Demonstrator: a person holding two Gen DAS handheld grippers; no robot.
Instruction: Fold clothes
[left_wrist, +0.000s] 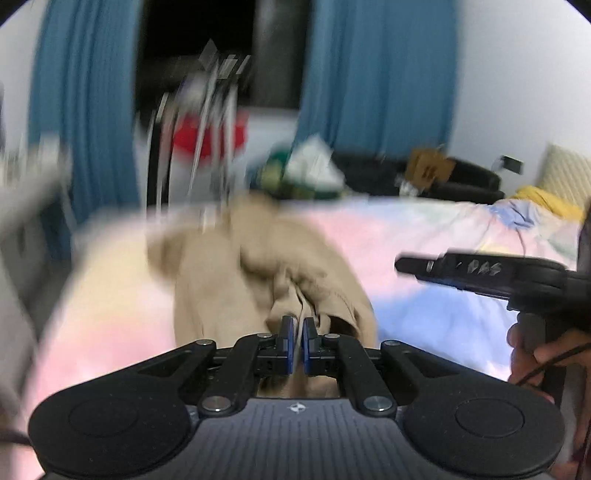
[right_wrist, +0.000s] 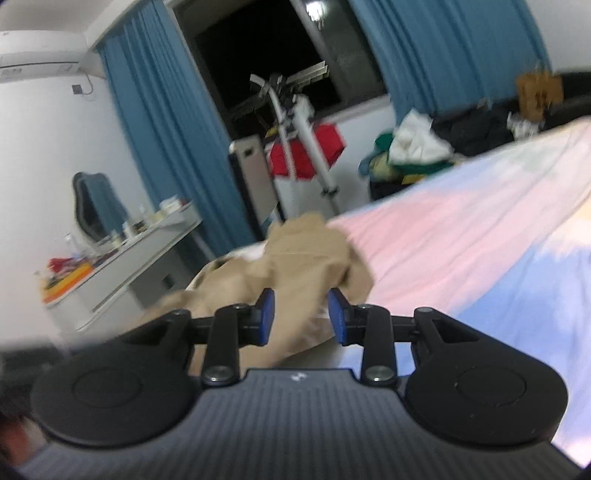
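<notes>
Your left claw (left_wrist: 298, 325) is clenched on a bunched fold of the tan garment (left_wrist: 258, 273), which sprawls ahead of it on the pastel bedsheet (left_wrist: 424, 229). Your right claw (right_wrist: 301, 308) is spread wide, cloth between its fingers. No writing's readable. Blue curtains (right_wrist: 166, 129) behind.

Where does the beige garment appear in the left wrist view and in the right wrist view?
Left wrist view: beige garment at centre, on the bed, pinched by the left gripper.
Right wrist view: beige garment at centre-left, between the open fingers of the right gripper.
Shared landmark: the red cloth by the window.
</notes>
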